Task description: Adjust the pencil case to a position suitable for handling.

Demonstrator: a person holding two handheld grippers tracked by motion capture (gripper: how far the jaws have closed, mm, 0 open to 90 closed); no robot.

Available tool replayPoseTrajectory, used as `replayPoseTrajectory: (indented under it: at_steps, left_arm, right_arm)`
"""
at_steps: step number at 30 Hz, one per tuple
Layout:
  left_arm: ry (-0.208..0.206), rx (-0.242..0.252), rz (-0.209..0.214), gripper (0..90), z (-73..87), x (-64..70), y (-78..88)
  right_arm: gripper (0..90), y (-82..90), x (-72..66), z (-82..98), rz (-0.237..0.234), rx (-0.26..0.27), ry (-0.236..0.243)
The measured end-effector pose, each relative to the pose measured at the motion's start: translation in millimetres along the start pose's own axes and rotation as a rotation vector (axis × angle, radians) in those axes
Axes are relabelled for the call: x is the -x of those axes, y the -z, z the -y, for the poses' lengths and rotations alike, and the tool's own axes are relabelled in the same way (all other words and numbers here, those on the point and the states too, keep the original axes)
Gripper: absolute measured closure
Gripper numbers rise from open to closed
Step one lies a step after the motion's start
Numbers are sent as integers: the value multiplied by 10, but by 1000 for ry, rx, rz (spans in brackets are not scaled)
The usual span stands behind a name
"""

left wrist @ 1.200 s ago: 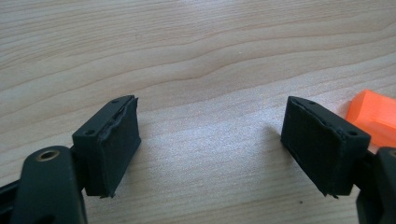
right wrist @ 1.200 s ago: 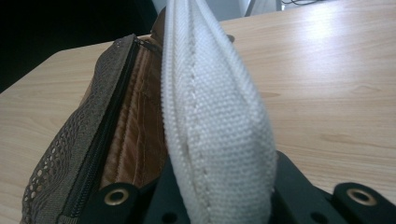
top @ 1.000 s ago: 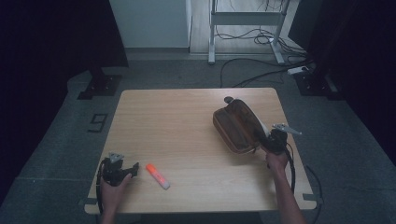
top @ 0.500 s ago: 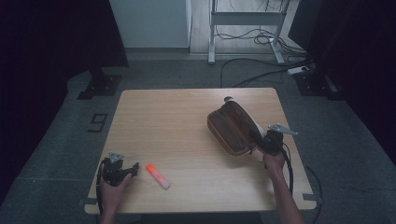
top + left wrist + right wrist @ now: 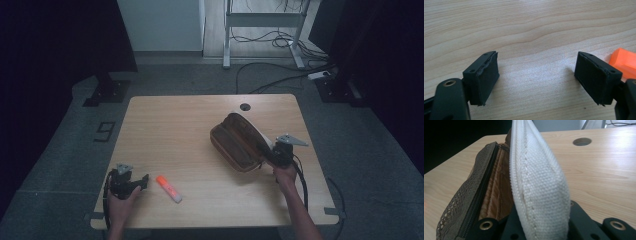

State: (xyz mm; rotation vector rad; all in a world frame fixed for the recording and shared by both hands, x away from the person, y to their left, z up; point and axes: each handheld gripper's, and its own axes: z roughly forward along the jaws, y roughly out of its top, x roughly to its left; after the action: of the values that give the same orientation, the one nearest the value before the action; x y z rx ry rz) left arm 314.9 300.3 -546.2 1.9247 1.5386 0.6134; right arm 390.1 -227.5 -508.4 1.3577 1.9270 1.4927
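Note:
A brown pouch [image 5: 235, 142] with a white fabric edge [image 5: 536, 182] lies open on the right half of the wooden table [image 5: 175, 125]. Its mesh side and zip [image 5: 471, 202] face left in the right gripper view. My right gripper [image 5: 270, 155] is shut on the white edge at the pouch's near right end. An orange marker with a white end [image 5: 168, 188] lies near the front left. My left gripper [image 5: 145, 180] rests just left of it, open, its jaws wide apart over bare wood [image 5: 536, 80]. The marker's orange tip [image 5: 624, 61] shows beside the right pad.
A round cable hole [image 5: 244, 106] sits at the table's far edge behind the pouch. Dark floor with cables and desk legs [image 5: 260, 50] surrounds the table. A floor mark shaped like a 9 [image 5: 104, 131] lies to the left.
My right gripper has dragged the pouch to the left, toward the table's middle. The left gripper and the marker have stayed put.

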Motion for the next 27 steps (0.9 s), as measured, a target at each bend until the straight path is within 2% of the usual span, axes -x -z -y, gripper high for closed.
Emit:
replayPoseTrajectory:
  at_steps: [9, 16, 22, 27]
  left_arm:
    - [0, 0, 0, 193, 0, 0, 0]
    - [-1, 0, 0, 193, 0, 0, 0]
    - [0, 0, 1, 193, 0, 0, 0]
    - [0, 0, 1, 193, 0, 0, 0]
  right_arm:
    - [825, -83, -155, 36, -48, -26, 21]
    - [823, -183, -303, 95, -87, -65, 55]
    - [813, -265, -334, 158, -88, -109, 79]
    - [783, -279, -313, 200, -86, -105, 83]
